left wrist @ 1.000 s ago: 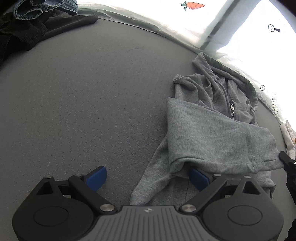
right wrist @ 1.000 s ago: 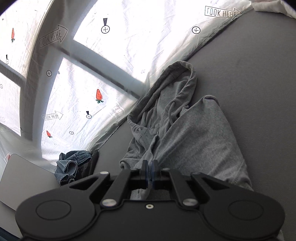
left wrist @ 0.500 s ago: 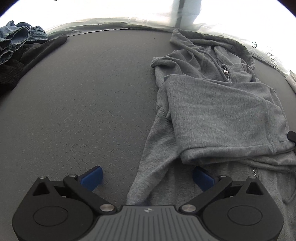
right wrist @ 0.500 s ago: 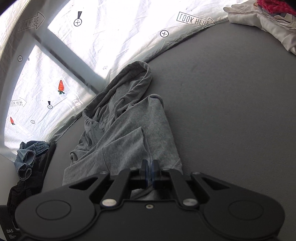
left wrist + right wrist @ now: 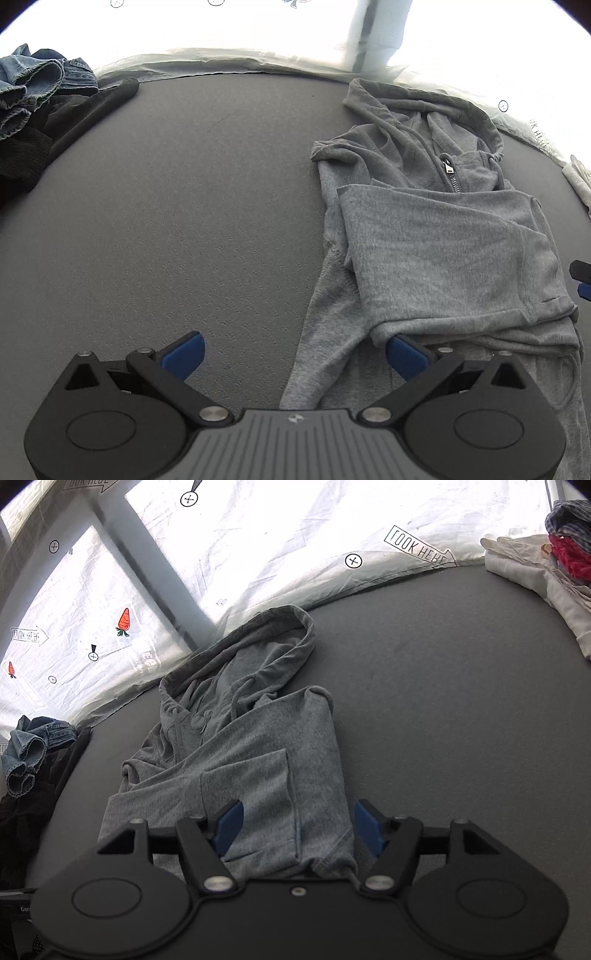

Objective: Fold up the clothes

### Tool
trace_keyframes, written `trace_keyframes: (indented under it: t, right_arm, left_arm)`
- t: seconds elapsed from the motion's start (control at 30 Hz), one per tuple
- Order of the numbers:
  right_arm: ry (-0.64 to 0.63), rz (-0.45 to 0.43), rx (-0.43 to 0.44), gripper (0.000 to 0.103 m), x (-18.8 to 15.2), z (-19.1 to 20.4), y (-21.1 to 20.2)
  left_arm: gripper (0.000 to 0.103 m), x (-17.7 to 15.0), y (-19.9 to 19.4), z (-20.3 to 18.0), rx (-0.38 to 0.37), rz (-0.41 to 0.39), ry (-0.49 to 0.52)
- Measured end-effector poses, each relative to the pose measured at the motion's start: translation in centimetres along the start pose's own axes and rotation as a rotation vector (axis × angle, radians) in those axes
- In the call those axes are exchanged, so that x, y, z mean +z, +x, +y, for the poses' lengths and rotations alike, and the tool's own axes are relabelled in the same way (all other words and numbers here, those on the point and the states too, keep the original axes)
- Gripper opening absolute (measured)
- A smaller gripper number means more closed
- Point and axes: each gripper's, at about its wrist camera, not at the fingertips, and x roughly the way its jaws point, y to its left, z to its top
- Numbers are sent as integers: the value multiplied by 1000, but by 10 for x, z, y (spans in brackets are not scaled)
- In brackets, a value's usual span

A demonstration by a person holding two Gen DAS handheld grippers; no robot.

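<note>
The right gripper (image 5: pixel 297 827), shut a moment ago, is opening over the hoodie (image 5: pixel 258 746), letting go. The left gripper (image 5: pixel 293 354) stays spread: this fold looks laid

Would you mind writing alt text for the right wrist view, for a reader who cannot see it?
A grey zip hoodie lies partly folded on a dark grey table, hood toward the white backdrop. The right gripper hovers over its near edge, jaws opening, cloth between the blue pads but not pinched. Denim and dark clothes sit far left, a folded pile far right.
</note>
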Motion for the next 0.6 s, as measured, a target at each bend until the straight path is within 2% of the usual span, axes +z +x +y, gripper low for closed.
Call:
trace_keyframes:
  t: [0.1, 0.17, 0.23, 0.4, 0.47, 0.6]
  right_arm:
    - [-38, 2, -43, 88, 12, -2, 5]
    - [-73, 2, -93, 96, 24, -3, 14]
    - [-117, -6, -138, 99, 36, -3, 25]
    - [-186, -31, -203, 99, 69, 3, 52]
    - [-188, -41, -192, 99, 80, 5, 62]
    - [-234, -53, -184, 101, 97, 10, 90]
  left_arm:
    - [103, 20, -3, 5, -23, -26, -11]
    - [103, 36, 0, 1, -13, -43, 19]
    - [103, 54, 3, -6, -19, -53, 73]
    - [103, 89, 3, -10, -197, -18, 210]
    - [103, 98, 0, -1, -239, -19, 199]
    - [103, 128, 9, 27, -203, -94, -17]
